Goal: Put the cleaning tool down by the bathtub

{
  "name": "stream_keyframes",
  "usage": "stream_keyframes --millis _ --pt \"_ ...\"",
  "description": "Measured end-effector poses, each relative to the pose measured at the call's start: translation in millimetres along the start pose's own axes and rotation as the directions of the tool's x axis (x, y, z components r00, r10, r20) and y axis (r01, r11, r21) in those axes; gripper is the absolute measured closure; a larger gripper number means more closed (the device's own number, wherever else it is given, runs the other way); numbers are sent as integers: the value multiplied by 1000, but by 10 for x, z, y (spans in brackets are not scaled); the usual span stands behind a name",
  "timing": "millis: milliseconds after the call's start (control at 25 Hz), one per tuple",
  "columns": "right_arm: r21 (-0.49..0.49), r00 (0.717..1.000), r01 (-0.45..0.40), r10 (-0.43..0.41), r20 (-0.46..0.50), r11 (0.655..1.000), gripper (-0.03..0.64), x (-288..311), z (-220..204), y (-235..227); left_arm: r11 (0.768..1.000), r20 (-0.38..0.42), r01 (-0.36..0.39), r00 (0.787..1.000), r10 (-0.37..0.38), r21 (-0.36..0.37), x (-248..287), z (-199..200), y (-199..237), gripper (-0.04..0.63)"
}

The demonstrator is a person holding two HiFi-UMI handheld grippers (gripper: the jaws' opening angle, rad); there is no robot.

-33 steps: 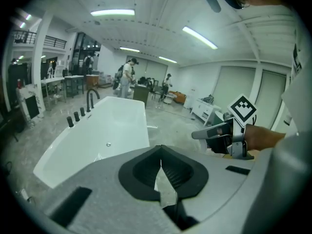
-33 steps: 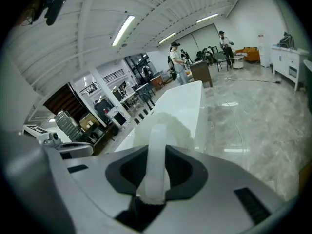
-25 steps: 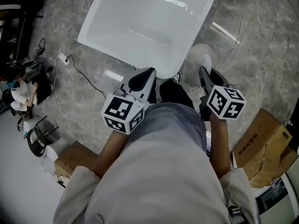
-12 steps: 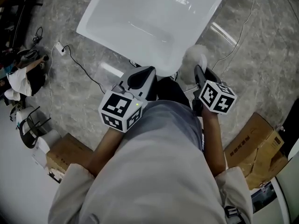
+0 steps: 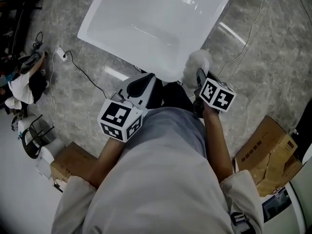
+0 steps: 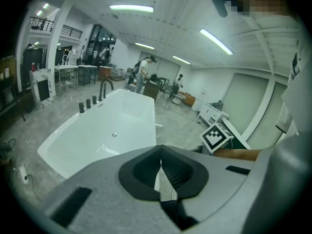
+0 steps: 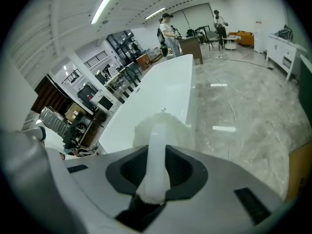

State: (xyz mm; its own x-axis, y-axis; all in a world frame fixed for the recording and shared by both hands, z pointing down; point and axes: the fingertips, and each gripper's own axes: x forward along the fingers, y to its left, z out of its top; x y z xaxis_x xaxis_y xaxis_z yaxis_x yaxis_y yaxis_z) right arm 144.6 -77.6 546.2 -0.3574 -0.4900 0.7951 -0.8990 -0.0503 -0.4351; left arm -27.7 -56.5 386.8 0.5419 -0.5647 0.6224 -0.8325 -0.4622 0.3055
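While my right gripper (image 7: 157,155) clamps the cleaning tool (image 7: 158,130) by its handle, its fluffy head hangs beside the bathtub (image 5: 146,23). My left gripper (image 6: 161,174): jaws together, empty.

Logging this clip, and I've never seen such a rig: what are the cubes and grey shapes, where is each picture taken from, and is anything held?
A person holds tongs in each hand; the marked cubes belong to them. One picture comes from a head camera looking down; the other two ride on the tongs. Below is a white bathtub on a marble floor. The right tongs grip a white fluffy brush by its handle; the left tongs are shut, empty.
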Motion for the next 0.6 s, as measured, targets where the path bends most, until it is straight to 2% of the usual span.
stream_keyframes --millis 280,440,600 --pt "65 999 35 -33 -26 997 532 114 -123 -121 1000 -7 7 1000 -7 -3 29 19 -5 591" --pt "62 998 40 -37 -45 997 532 222 -181 -144 1000 -6 17 1000 -17 -25 43 36 -26 591" --pt "78 997 45 -40 -60 996 532 338 -231 -159 1000 -23 25 999 -26 -17 64 8 -45 591"
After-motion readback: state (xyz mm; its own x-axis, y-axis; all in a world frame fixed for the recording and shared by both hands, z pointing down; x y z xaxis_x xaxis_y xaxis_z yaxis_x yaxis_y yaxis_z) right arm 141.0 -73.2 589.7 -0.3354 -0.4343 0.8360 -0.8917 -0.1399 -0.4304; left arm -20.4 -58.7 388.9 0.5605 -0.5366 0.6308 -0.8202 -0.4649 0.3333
